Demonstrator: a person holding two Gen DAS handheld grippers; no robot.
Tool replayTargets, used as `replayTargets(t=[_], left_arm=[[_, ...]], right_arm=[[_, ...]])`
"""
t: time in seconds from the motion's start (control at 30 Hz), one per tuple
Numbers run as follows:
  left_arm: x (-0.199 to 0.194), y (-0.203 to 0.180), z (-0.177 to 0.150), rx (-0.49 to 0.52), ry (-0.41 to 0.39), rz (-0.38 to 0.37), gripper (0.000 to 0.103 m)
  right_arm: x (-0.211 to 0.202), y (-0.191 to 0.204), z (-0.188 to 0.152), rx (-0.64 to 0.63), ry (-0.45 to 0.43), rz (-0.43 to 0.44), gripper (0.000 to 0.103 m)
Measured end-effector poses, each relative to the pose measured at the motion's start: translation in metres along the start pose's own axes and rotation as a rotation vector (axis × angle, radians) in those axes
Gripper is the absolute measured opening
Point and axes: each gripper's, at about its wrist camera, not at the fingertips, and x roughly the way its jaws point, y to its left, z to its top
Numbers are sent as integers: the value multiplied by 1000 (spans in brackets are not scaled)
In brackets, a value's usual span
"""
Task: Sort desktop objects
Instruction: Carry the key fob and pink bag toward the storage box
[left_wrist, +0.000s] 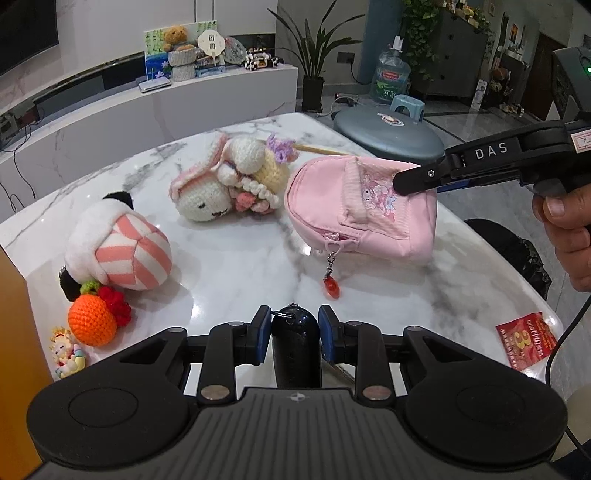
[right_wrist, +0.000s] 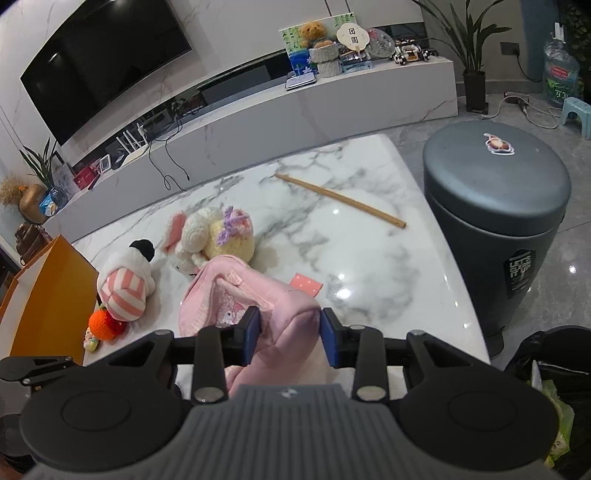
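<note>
Marble table (left_wrist: 229, 266); gripper arm (left_wrist: 491, 151) reads "DAS".

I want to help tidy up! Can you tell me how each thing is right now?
Left gripper: shut on black object.
Right gripper: around pink bag, grip unclear.
Pink bag: front pocket open.
Bunny: lying down.
Striped plush: tipped over.
Bin: lid closed.

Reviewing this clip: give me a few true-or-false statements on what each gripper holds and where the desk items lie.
1. The left gripper is clamped on a black object. True.
2. The right gripper grips the pink pouch. True.
3. The wooden stick is inside the pouch. False: it lies bare on the marble table.
4. The crocheted orange sits beside the striped plush. True.
5. The grey bin has its lid open. False: the lid is shut.
</note>
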Motion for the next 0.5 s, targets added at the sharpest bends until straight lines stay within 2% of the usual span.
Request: replayTargets(t=[0.5], left_arm=[[-29, -5, 5, 6, -71, -10, 32]], right_arm=[[-36, 18, 5, -23, -64, -12, 38]])
